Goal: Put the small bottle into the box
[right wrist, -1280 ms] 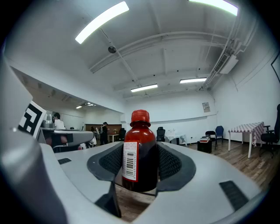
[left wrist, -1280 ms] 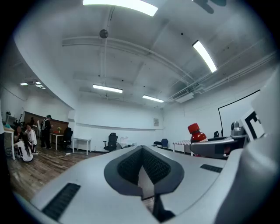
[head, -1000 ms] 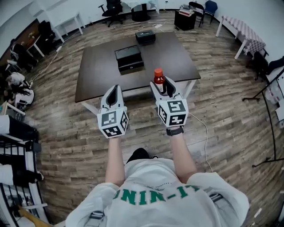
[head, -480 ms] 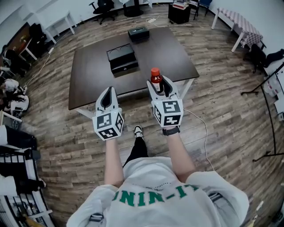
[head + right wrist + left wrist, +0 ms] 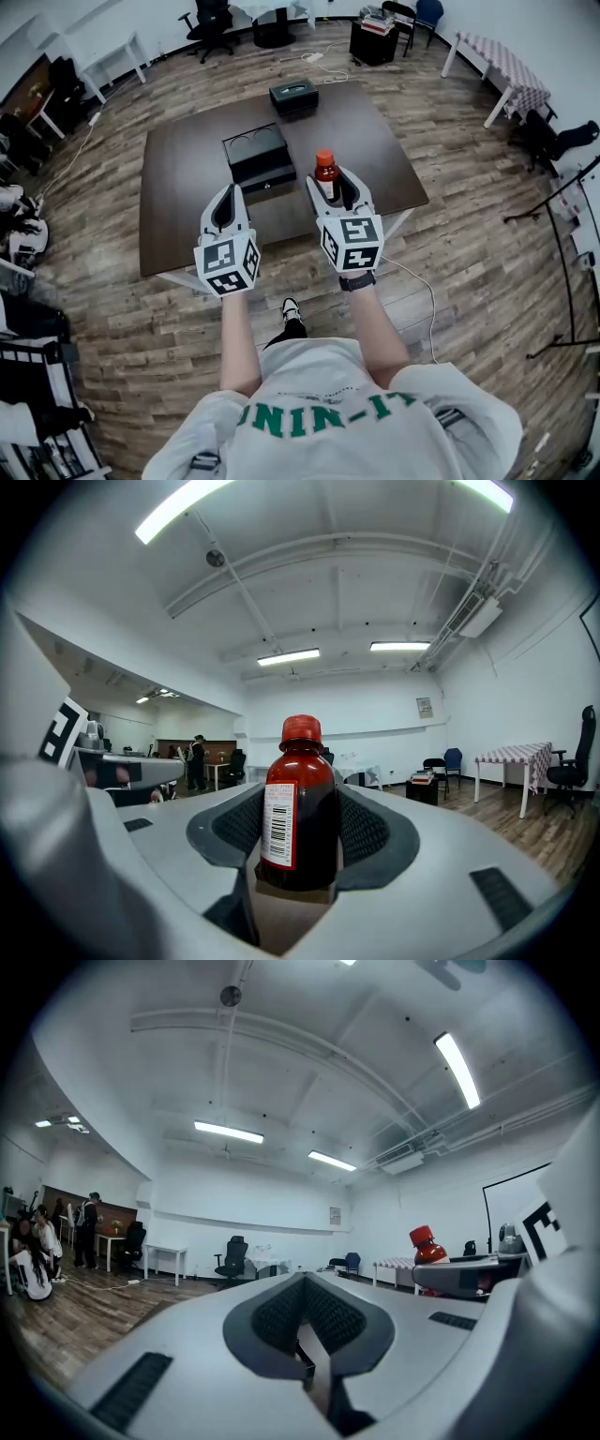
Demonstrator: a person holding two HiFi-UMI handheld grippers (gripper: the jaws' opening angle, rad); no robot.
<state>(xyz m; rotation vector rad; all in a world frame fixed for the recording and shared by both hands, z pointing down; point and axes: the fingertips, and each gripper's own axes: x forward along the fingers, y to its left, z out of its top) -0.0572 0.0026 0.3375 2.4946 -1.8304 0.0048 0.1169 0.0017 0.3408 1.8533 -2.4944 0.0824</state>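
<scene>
The small bottle (image 5: 325, 172), dark red with a red cap and a white barcode label, stands upright between the jaws of my right gripper (image 5: 335, 188), which is shut on its body (image 5: 300, 808). That gripper hovers over the near part of the dark table (image 5: 187, 187). The open black box (image 5: 265, 181) sits on the table just ahead and left of the bottle. My left gripper (image 5: 231, 198) is held beside the right one, shut and empty, its pads (image 5: 281, 1312) pressed together. In the left gripper view the bottle (image 5: 428, 1247) shows at the right.
A second, closed black box (image 5: 292, 96) sits at the table's far edge. Office chairs and a dark cabinet (image 5: 373, 39) stand beyond it. A checked-cloth table (image 5: 502, 70) is at the far right. A cable (image 5: 427, 291) runs across the wood floor.
The person has stepped toward the table, so both grippers, earlier short of its near edge, now hang over it. The bottle stays gripped and the left gripper stays shut.
</scene>
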